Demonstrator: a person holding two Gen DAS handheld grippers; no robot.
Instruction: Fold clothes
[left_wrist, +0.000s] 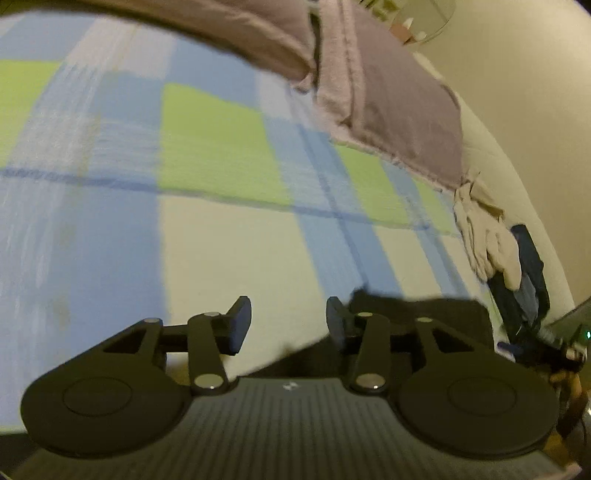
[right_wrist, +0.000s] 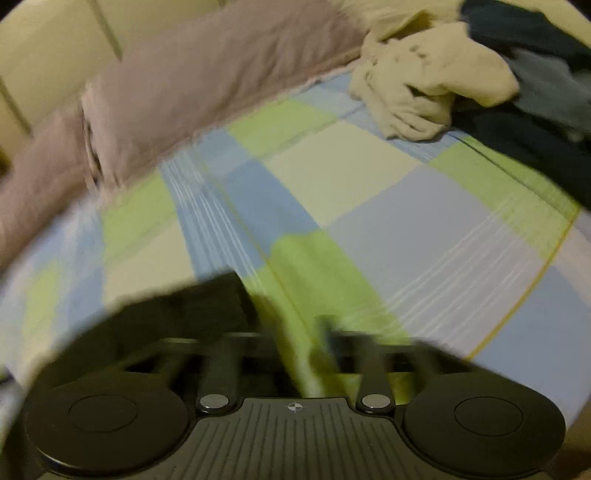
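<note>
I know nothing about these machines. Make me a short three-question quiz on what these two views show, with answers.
1. True or false: the left claw is clamped on a piece of clothing.
2. Which lies nearest the cream garment? A) a dark blue garment B) a red towel C) a shoe
3. Fill in: the black garment lies on a checked ____.

Key
1. False. Its jaws stand apart with nothing between them; the black garment lies just beside the claw.
2. A. The dark blue garment lies right against it, at the far side of the bed.
3. Bedsheet, in green, blue and white squares, with mauve pillows along its far edge.
</note>
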